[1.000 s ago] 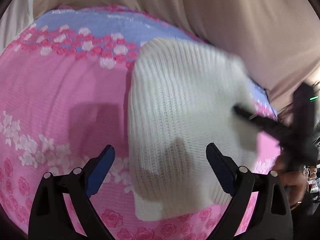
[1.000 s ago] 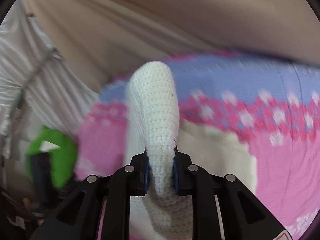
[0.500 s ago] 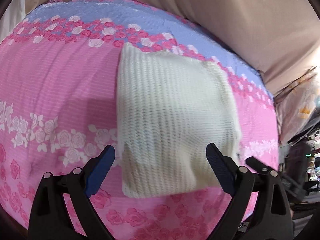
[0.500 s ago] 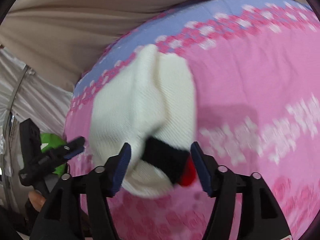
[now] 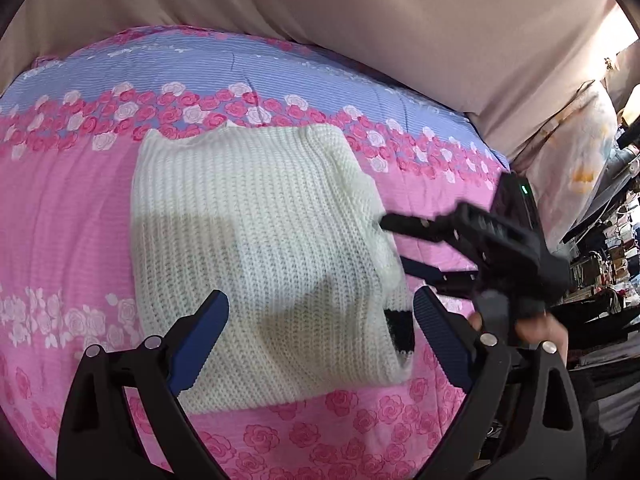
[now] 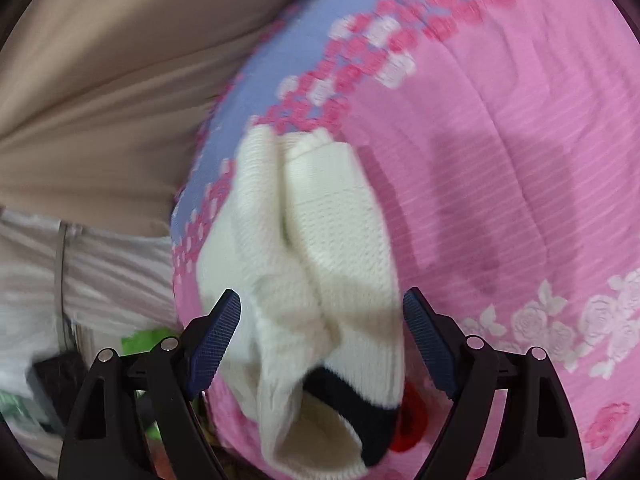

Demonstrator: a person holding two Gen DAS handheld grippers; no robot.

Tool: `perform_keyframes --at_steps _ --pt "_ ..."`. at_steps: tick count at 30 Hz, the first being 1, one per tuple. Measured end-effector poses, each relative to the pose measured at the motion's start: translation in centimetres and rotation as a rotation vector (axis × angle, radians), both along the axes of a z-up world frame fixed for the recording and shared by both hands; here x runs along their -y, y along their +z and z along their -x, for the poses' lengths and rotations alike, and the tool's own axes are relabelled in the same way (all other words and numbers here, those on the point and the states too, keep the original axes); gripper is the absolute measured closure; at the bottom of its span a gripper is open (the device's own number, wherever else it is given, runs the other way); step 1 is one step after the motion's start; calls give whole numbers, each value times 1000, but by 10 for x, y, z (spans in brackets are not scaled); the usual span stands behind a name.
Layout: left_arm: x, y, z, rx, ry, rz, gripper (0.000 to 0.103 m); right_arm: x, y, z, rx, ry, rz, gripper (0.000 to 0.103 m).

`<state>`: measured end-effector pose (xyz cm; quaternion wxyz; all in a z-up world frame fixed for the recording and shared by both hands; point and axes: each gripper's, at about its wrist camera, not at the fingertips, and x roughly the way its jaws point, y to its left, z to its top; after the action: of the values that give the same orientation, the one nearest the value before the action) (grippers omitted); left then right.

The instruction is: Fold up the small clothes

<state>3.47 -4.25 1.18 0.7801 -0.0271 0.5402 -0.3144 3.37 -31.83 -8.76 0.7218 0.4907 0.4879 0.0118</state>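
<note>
A cream knitted garment (image 5: 256, 248) lies folded flat on the pink floral bedspread (image 5: 60, 240); a black band (image 5: 398, 328) shows at its right edge. My left gripper (image 5: 320, 336) is open and empty just above the garment's near edge. The right gripper is seen from the side in the left wrist view (image 5: 394, 240), open, its fingers at the garment's right edge. In the right wrist view the right gripper (image 6: 322, 340) is open over the folded garment (image 6: 320, 248), whose black band (image 6: 344, 396) and a red patch (image 6: 412, 412) lie near it.
A beige curtain (image 5: 360, 20) hangs behind the bed. A blue strip of bedspread (image 5: 200, 64) runs along the far edge. Cluttered shelves (image 5: 608, 240) stand at the right. A green item (image 6: 140, 340) and white fabric (image 6: 80, 272) lie beside the bed.
The right gripper let go of the garment's fold and opened; the garment now lies flat. It then came back to the garment's right edge. The left gripper stayed open.
</note>
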Motion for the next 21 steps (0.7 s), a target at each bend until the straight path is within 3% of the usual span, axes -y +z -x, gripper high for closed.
perform_keyframes --at_steps 3,6,9,12,14,15,16,17,19,21 --pt "-17 -9 9 -16 25 -22 12 -18 17 -20 7 72 21 20" --pt "-38 -21 16 -45 72 -27 12 -63 55 -36 16 223 211 20" --pt "-53 -35 24 -49 106 -60 12 -117 75 -53 12 375 410 20" --pt "-57 -53 31 -64 99 -108 12 -153 65 -70 -55 469 623 20" --pt "-65 -67 35 -85 112 -128 12 -159 43 -81 -107 496 702 28" --pt "-69 -72 34 -98 127 -136 12 -158 39 -85 -124 492 715 39" --pt "-72 -75 34 -107 141 -141 12 -151 41 -84 -124 481 711 64" --pt "-77 -79 33 -118 166 -152 12 -145 50 -87 -97 471 646 78" --pt "-83 -82 30 -122 185 -170 12 -123 84 -83 62 430 355 84" --pt "-87 -80 27 -97 193 -194 12 -97 113 -65 187 382 204 84"
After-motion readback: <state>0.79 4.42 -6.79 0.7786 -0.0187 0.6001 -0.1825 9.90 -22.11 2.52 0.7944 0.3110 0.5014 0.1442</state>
